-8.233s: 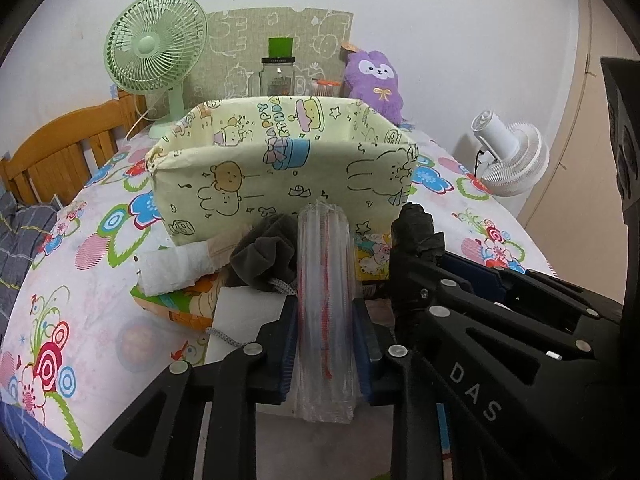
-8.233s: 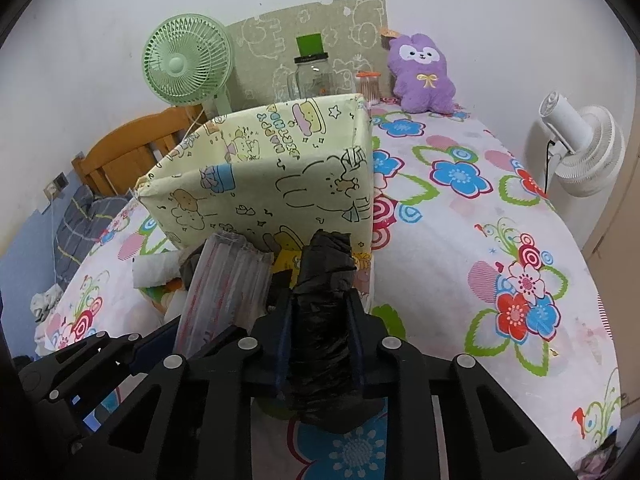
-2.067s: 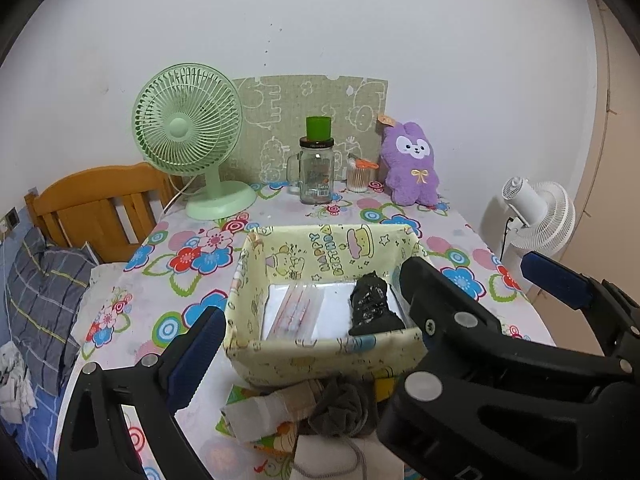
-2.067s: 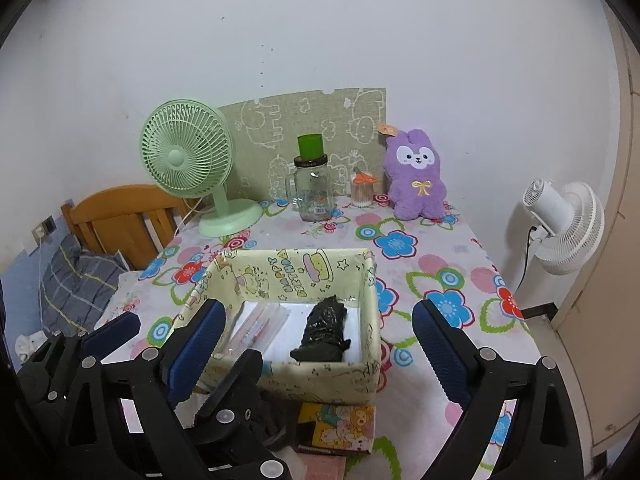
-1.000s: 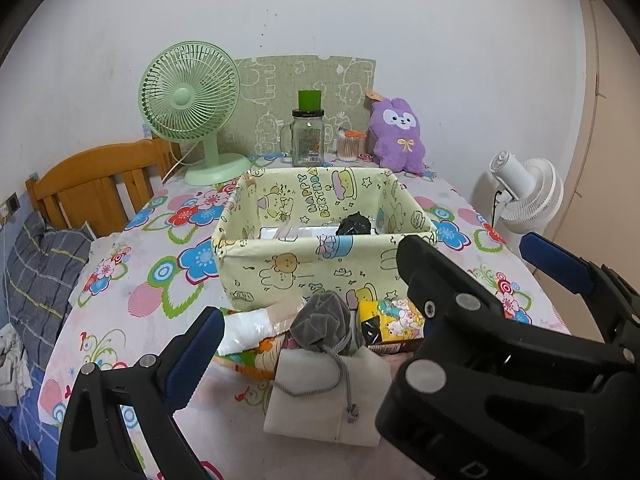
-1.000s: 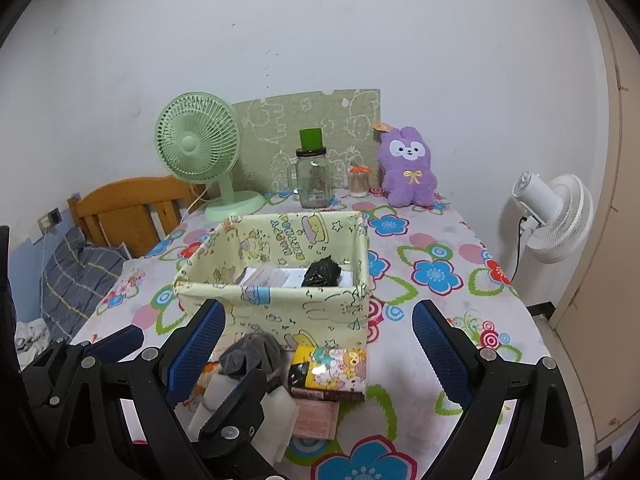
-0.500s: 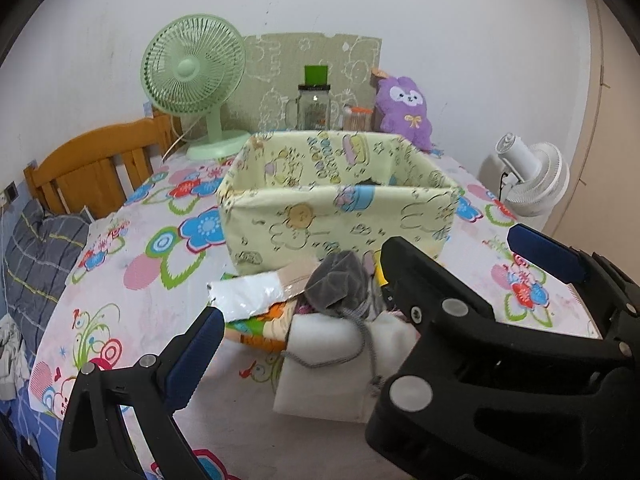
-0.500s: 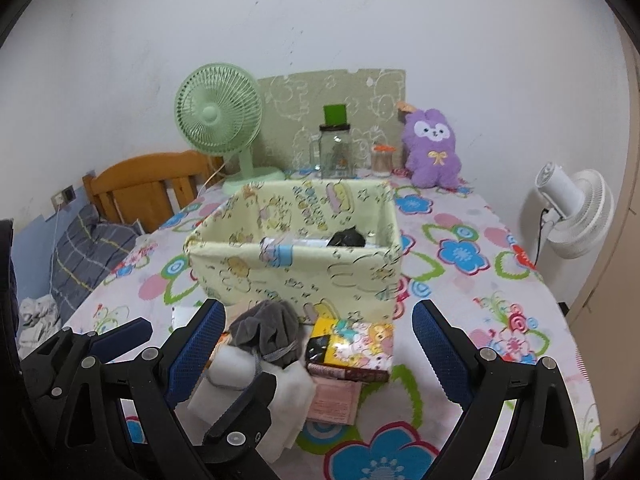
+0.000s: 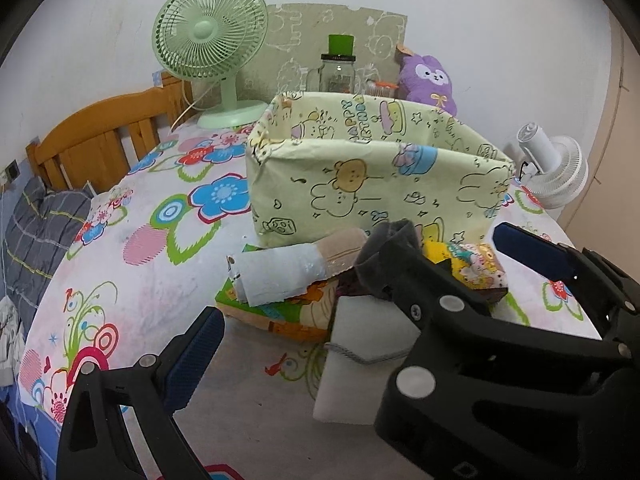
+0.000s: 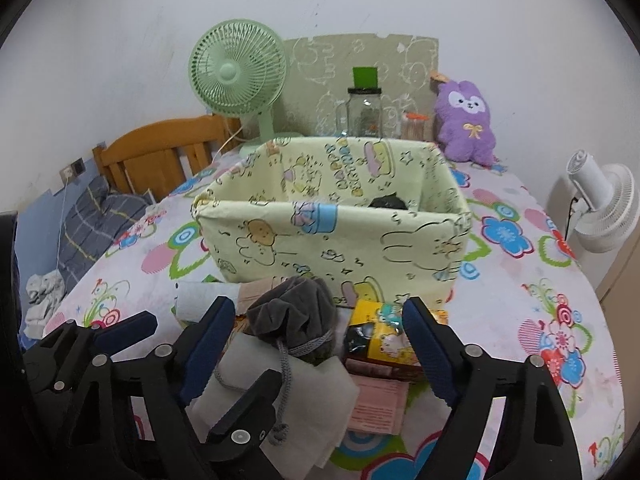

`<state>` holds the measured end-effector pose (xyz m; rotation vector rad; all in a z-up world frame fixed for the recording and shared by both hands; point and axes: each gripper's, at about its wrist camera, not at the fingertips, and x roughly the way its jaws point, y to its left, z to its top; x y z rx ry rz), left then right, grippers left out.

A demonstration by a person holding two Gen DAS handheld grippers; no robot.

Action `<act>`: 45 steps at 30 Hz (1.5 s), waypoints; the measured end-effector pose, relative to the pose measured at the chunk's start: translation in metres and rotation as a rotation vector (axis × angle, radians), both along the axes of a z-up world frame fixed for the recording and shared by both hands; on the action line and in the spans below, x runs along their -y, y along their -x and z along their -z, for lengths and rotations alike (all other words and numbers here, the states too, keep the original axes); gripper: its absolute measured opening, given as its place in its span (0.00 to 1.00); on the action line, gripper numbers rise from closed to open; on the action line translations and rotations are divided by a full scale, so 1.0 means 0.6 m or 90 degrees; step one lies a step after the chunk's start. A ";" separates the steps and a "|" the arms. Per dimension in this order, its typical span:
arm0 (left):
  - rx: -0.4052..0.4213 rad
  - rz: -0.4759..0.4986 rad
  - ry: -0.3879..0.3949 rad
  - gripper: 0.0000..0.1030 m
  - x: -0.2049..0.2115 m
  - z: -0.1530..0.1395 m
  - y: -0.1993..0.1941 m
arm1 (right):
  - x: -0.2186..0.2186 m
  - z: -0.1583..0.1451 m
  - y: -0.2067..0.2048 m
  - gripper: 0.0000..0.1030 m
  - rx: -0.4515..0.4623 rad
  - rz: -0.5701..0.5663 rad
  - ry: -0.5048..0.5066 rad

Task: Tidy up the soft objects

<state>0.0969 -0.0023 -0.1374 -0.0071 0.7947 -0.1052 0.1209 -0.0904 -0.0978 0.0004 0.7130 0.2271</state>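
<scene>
Soft objects, left wrist view: a grey velvet drawstring pouch (image 9: 390,240) lies on a white folded cloth (image 9: 360,344), in a heap just in front of the pale yellow cartoon-print fabric box (image 9: 360,184) on the flowered worktop (image 9: 152,264).
Left gripper (image 9: 348,332): fingers wide apart, holding nothing; the white cloth lies between them.
Beside: a white plastic-wrapped roll (image 9: 276,272) rests on an orange-and-green packet (image 9: 280,308).
Soft objects, right wrist view: the pouch (image 10: 294,312) sits between the closing fingers of the right gripper (image 10: 316,344), not yet pressed.
Risk: the pouch's grey cord (image 10: 286,364) trails over the cloth; a low grip could drag cloth along.
In the way: the left gripper's fingers (image 10: 256,400) reach in from below-left, and a yellow cartoon packet (image 10: 380,336) lies just beside the pouch.
Box: a black lump (image 10: 387,202) shows inside.
</scene>
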 end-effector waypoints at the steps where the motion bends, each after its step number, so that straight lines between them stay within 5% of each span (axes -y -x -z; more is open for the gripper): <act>1: -0.001 -0.002 0.001 0.98 -0.001 0.002 -0.001 | -0.002 0.002 -0.003 0.81 -0.003 -0.002 0.001; 13: -0.019 -0.023 -0.010 0.98 -0.018 0.020 -0.017 | -0.029 0.030 -0.032 0.71 -0.041 -0.028 0.009; 26: -0.024 -0.032 -0.003 0.98 -0.024 0.022 -0.021 | -0.035 0.037 -0.034 0.31 -0.065 -0.057 -0.016; 45: 0.004 -0.012 0.023 0.98 0.019 -0.019 -0.003 | 0.007 -0.030 0.004 0.24 0.029 -0.010 0.004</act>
